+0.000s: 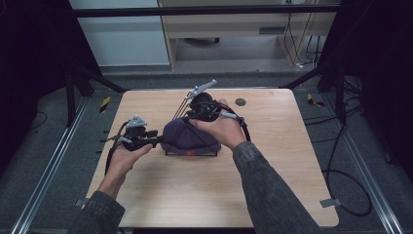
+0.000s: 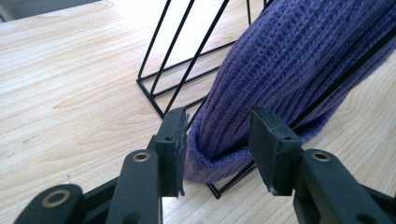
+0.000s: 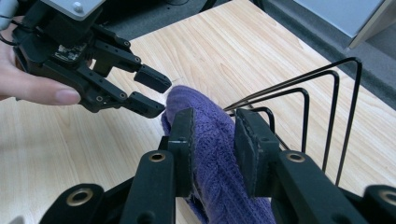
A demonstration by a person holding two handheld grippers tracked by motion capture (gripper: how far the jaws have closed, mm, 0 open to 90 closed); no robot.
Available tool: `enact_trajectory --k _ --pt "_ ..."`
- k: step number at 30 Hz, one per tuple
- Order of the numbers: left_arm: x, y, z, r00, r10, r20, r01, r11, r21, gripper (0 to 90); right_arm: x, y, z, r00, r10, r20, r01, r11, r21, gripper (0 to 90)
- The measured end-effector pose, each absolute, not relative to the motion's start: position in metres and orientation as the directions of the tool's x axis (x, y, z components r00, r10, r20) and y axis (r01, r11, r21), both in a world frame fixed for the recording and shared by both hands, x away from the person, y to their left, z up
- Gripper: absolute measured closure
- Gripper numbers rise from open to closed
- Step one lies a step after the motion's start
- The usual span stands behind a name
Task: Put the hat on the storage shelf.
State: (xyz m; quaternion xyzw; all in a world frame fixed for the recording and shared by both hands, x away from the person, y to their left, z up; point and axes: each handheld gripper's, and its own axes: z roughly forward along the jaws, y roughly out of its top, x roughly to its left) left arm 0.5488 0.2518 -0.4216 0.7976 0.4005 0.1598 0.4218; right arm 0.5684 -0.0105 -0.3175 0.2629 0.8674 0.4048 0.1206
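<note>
Your purple knit beanie lies draped over a black wire rack near the middle of the counter, a little toward the left edge and well clear of the near edge.

Your left hand-held gripper comes in level from the left edge side. In the left gripper view its jaws stand on either side of the beanie's folded brim and one of the rack's wires; the left pad lies against the knit, while the right pad sits just beside it, and you cannot tell from the pictures whether it presses. In the right gripper view the same gripper's two jaw tips sit at the beanie's end with a gap between them.

Your right hand-held gripper reaches over the top of the beanie from the far side, with your right hand resting above the knit. Its jaws straddle a ridge of the purple fabric, parted, the knit rising between the pads. The rack's bent wire loops stand upright just to the right of those jaws in the right gripper view.
</note>
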Motion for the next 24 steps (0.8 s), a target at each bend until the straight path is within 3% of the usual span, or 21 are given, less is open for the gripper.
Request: enact_trajectory --k 15,24 --pt "0.547 0.251 -0.421 0.632 0.771 -0.074 0.501 -0.334 0.798 57.1 0.566 -0.015 -0.314 -0.831 0.557 -0.005 0.354 0.534 0.768 66.3" --pt "0.541 0.255 -0.420 0.627 0.777 -0.054 0.501 -0.349 0.792 51.1 0.563 -0.029 -0.314 -0.810 0.585 -0.024 0.361 0.532 0.766 51.7"
